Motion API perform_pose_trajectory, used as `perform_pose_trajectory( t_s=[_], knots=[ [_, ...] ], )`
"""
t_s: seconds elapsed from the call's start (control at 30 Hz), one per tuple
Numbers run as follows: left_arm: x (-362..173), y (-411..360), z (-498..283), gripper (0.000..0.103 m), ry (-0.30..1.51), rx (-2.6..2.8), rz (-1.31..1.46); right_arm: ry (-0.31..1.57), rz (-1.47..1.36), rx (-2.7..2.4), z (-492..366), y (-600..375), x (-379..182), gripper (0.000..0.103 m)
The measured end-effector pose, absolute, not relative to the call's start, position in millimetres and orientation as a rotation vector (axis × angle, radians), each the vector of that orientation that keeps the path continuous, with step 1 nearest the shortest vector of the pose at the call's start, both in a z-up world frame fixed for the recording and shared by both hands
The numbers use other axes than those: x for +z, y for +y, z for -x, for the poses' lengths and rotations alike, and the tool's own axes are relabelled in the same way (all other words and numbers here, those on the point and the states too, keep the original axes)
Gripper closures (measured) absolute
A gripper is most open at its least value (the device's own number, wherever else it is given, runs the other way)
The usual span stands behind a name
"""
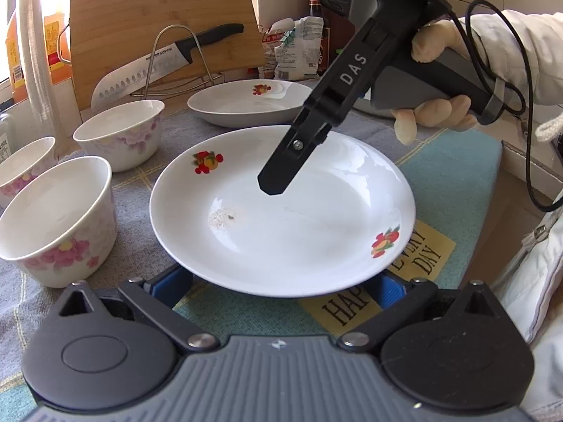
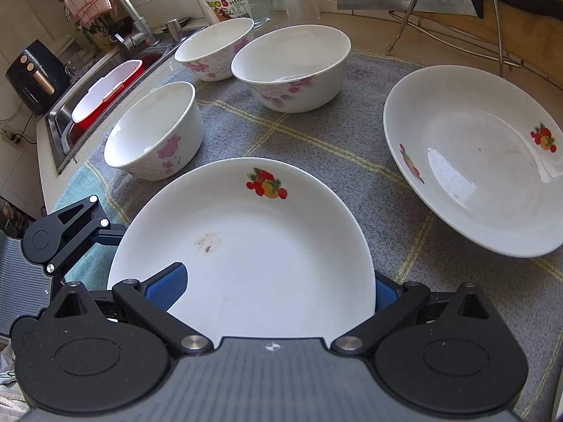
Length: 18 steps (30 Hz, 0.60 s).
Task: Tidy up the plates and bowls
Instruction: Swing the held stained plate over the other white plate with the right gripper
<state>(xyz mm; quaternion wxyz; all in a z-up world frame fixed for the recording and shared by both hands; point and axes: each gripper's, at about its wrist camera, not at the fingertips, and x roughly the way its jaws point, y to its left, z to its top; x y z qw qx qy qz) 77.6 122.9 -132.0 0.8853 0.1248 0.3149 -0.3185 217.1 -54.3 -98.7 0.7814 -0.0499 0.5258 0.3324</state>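
A white plate with fruit decals (image 1: 281, 211) (image 2: 246, 246) lies on the checked cloth, with a small brown smear inside it. My left gripper (image 1: 279, 285) is open, its blue pads (image 1: 172, 281) low under the plate's near rim. In the right wrist view my right gripper (image 2: 274, 292) is open across the plate's edge: one pad (image 2: 165, 288) over the inside, the other behind the rim. A second fruit plate (image 1: 246, 102) (image 2: 475, 161) sits beyond. Three floral bowls (image 2: 155, 133) (image 2: 214, 49) (image 2: 292, 66) stand upright to the left.
A cutting board (image 1: 158, 28) and a knife (image 1: 169, 59) lean on a wire rack (image 2: 457, 24) at the back. A sink (image 2: 88, 105) with a red tub is far left of the bowls. A gloved hand (image 1: 432, 81) holds the right gripper. The cloth's edge (image 1: 492, 161) runs at the right.
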Motion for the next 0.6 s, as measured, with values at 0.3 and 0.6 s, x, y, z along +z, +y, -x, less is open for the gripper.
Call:
perform_pose_trajectory(
  t_s=[0.3, 0.6],
  knots=[
    [-131.7, 123.1, -81.4, 0.001, 0.661, -0.688, -0.262, 1.139, 0.11, 0.713, -217.3, -53.6, -98.4, 0.0],
    [-130.8, 120.9, -83.7, 0.001, 0.672, -0.69, -0.264, 1.15, 0.126, 0.721, -218.3, -52.1, -98.6, 0.0]
  ],
)
